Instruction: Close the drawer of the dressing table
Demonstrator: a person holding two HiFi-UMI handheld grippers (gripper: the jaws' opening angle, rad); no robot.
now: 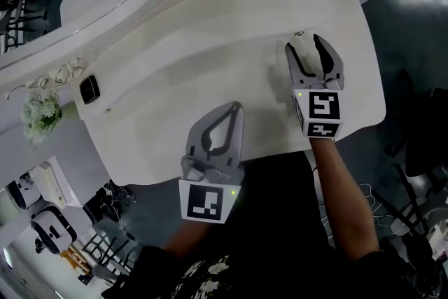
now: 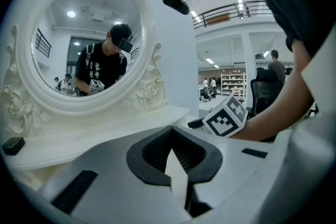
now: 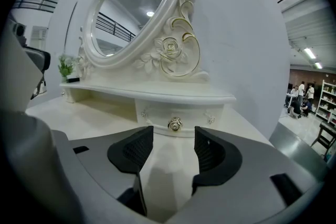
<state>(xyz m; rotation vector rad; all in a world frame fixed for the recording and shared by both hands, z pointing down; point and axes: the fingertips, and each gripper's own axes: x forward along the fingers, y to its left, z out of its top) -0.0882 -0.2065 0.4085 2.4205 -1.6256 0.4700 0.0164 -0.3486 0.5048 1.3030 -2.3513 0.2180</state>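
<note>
White dressing-table tabletop (image 1: 175, 80) seen from above, left claw (image 1: 236, 107) over its near edge, tips together, right claw (image 1: 306, 43) further back, jaws apart, small knob (image 1: 299, 33) just ahead, black object (image 1: 89, 89) and white flowers (image 1: 42, 112) at left

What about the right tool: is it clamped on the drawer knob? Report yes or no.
No: the right tool is open, nothing between its jaws, and the drawer knob sits beyond their tips, untouched.

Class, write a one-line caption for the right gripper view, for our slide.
Right gripper, jaws open and empty, faces the drawer knob beneath the oval mirror.
</note>
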